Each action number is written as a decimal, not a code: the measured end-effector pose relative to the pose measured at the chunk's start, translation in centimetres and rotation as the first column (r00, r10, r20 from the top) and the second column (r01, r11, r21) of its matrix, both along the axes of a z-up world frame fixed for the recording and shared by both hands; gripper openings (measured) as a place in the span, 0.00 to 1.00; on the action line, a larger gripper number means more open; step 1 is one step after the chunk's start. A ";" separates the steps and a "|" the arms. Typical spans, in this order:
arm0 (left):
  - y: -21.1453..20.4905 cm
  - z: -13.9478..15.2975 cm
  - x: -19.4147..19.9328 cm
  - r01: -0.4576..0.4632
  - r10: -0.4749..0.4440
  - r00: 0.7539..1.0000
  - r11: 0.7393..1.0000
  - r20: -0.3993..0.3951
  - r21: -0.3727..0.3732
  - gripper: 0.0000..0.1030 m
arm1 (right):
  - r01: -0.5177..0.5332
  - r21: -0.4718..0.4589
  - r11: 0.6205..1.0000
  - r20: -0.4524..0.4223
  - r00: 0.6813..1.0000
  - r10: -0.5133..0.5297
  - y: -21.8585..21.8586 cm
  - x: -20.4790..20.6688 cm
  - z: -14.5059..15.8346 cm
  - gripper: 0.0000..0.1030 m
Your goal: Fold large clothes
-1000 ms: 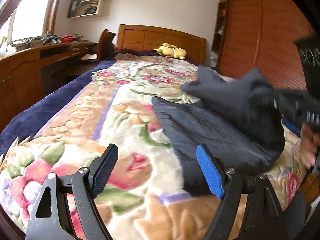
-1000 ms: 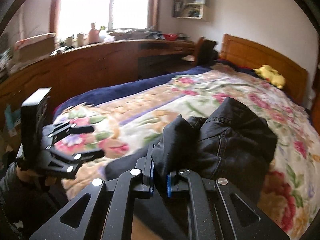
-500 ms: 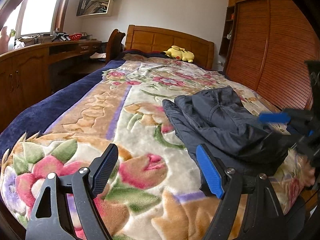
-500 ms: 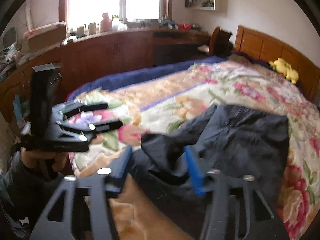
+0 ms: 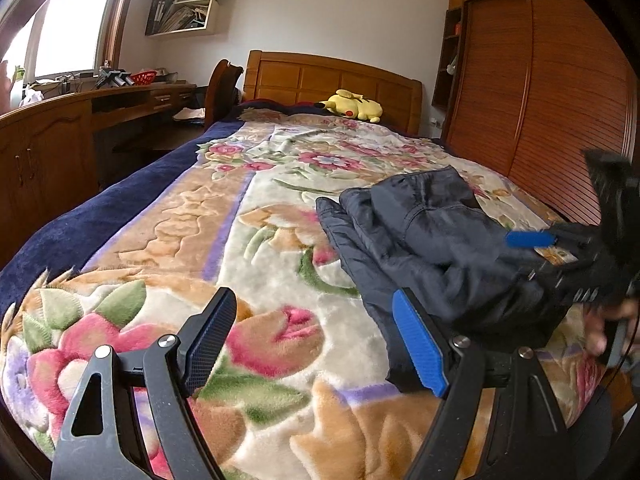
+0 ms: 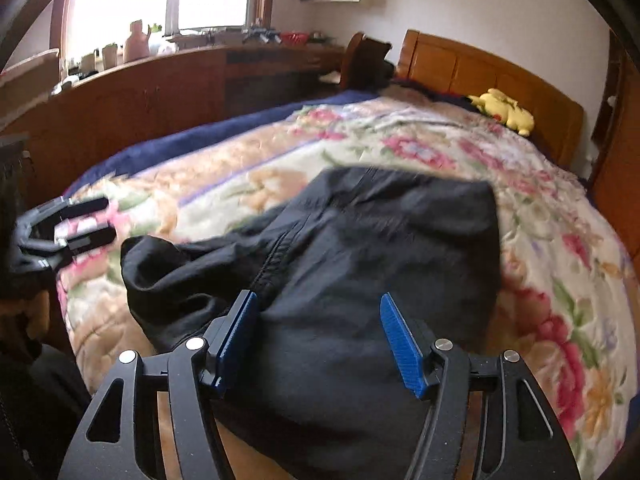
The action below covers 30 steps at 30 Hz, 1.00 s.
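A dark navy garment [image 5: 420,232] lies bunched on the floral blanket near the bed's front right, its upper layer doubled over the lower. My right gripper [image 6: 318,308] hovers over the garment's [image 6: 380,232] near part; the blue pads stand apart and pinch no cloth. In the left wrist view the right gripper [image 5: 532,258] comes in from the right edge, held by a hand [image 5: 604,328]. My left gripper [image 5: 312,320] is open above bare blanket, left of the garment, with nothing between its fingers. The right wrist view shows the left gripper [image 6: 92,220] at the far left.
The floral blanket [image 5: 200,220] covers the whole bed. A yellow plush toy [image 5: 354,106] lies by the wooden headboard [image 5: 320,76]. A wooden desk [image 5: 60,128] and a chair run along the left side. A slatted wardrobe [image 5: 560,100] stands to the right.
My right gripper let go of the garment's raised fold and opened. The cloth dropped flat onto the lower layer, and the gripper sank toward it. My left gripper kept still.
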<state>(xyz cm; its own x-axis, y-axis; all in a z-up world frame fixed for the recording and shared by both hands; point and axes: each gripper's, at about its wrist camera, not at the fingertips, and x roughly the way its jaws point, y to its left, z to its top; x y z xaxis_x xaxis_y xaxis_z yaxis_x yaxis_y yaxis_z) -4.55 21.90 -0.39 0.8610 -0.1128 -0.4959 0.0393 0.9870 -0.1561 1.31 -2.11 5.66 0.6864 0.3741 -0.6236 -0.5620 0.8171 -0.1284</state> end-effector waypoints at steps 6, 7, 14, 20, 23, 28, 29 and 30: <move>0.1 -0.6 -0.1 -0.012 0.012 1.000 1.000 -0.020 -0.002 0.79 | -0.036 0.024 0.999 -0.049 0.998 0.037 3.3 0.6 -2.2 0.59; 0.2 -0.6 -0.1 -0.013 0.013 1.000 1.000 -0.020 -0.005 0.79 | -0.053 0.015 0.998 -0.050 0.997 0.054 3.9 0.6 -2.3 0.58; 0.3 -0.9 -0.5 -0.002 0.002 1.000 1.000 -0.026 -0.011 0.79 | -0.105 -0.002 0.994 -0.060 0.993 0.105 3.3 1.2 -1.3 0.58; -1.0 -1.4 -0.6 0.040 -0.039 0.998 0.999 -0.043 0.022 0.79 | -0.070 -0.041 0.997 0.034 0.997 0.072 0.8 1.5 1.2 0.63; -1.6 -1.9 -0.3 0.061 -0.059 0.996 0.998 -0.060 0.032 0.79 | -0.024 -0.059 0.998 0.080 0.996 0.028 -1.1 3.1 2.4 0.66; -3.0 -2.6 0.3 0.106 -0.102 0.990 0.994 -0.097 0.031 0.79 | 0.074 -0.058 0.996 0.088 0.994 -0.068 -4.5 7.9 2.6 0.75; -3.3 -2.8 0.3 0.115 -0.111 0.989 0.993 -0.102 0.036 0.79 | 0.091 -0.064 0.994 0.083 0.993 -0.086 -4.9 9.0 2.3 0.75; -3.6 -2.8 0.4 0.121 -0.117 0.987 0.992 -0.106 0.037 0.79 | 0.107 -0.070 0.992 0.074 0.992 -0.102 -5.3 10.3 1.9 0.75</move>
